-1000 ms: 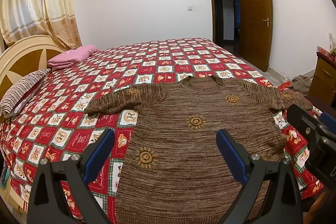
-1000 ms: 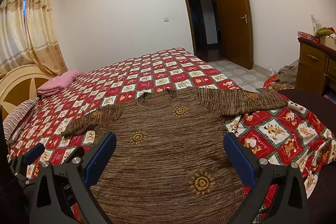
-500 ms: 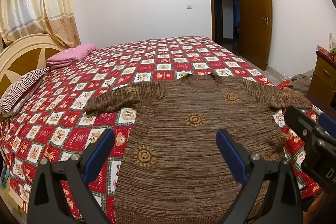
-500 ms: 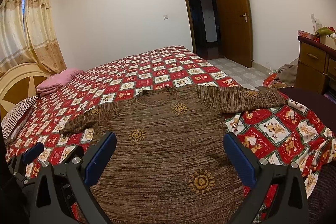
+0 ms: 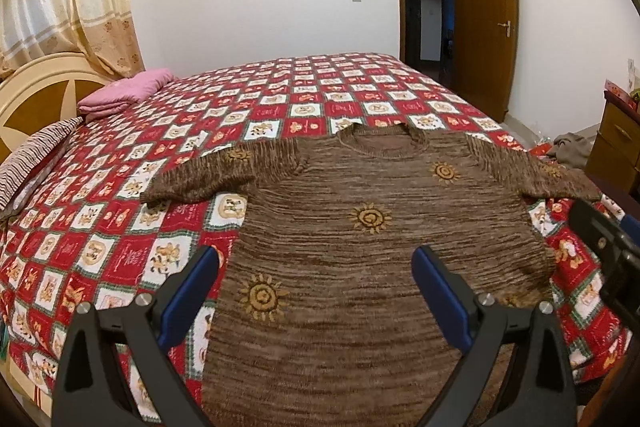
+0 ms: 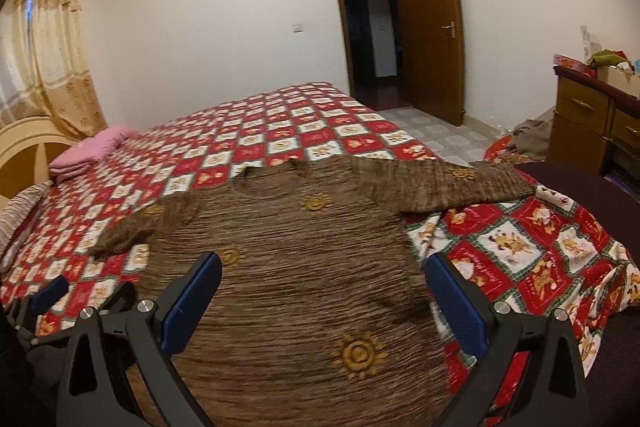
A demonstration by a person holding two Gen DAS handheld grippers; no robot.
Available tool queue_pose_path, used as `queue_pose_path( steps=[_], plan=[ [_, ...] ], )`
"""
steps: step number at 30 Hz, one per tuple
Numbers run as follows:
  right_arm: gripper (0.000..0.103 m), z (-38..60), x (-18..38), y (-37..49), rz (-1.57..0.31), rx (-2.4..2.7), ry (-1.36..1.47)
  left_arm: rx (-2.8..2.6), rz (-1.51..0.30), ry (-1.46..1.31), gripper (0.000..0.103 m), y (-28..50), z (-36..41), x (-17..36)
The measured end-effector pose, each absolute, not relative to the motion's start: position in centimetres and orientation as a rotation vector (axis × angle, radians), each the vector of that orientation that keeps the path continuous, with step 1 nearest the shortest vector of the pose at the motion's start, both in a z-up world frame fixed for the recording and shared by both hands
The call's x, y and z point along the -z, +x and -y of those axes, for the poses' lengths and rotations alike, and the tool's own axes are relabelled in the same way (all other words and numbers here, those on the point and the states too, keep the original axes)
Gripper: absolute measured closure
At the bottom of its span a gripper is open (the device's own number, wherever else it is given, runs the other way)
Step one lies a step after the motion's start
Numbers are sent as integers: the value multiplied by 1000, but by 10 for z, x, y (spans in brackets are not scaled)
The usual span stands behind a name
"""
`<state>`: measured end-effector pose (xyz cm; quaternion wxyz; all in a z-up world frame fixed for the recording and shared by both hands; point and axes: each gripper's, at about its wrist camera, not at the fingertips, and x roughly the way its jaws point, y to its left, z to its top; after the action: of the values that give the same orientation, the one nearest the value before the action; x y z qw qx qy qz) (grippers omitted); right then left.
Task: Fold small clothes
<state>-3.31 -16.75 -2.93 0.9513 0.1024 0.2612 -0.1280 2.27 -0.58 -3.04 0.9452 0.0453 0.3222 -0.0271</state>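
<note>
A small brown knitted sweater (image 5: 360, 235) with yellow sun motifs lies flat on the bed, front up, both sleeves spread out, collar at the far side. It also shows in the right wrist view (image 6: 304, 267). My left gripper (image 5: 316, 291) is open and empty, hovering over the sweater's lower left part near the hem. My right gripper (image 6: 322, 299) is open and empty over the sweater's lower right part. The right gripper's body (image 5: 604, 251) shows at the right edge of the left wrist view. The left gripper's fingers (image 6: 48, 293) show at the left edge of the right wrist view.
The bed has a red and white patchwork quilt (image 5: 120, 251). A pink folded blanket (image 5: 124, 95) and a striped pillow (image 5: 32, 159) lie by the headboard at left. A wooden dresser (image 6: 596, 123) and a cloth heap (image 6: 528, 139) stand at right. An open door (image 6: 432, 35) is behind.
Both grippers have moved forward and lower over the sweater; the right wrist view has swung right and is blurred. Both stay open.
</note>
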Motion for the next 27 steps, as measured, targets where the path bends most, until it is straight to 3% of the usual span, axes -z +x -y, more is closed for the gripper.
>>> queue_pose_path(
  steps=[13,15,17,18,27],
  plan=[
    [2,268,45,-4,-554,443,196,162,-725,98,4,96,12,60],
    [12,310,47,-7,-558,497,280,132,-705,104,4,113,2,67],
    [35,348,49,-12,-565,548,354,86,-689,120,4,128,-5,74],
    [38,376,52,-15,-570,583,410,66,-683,119,4,138,-11,79],
    [39,510,87,-7,-547,599,796,53,-734,44,4,177,-31,122]
  ],
)
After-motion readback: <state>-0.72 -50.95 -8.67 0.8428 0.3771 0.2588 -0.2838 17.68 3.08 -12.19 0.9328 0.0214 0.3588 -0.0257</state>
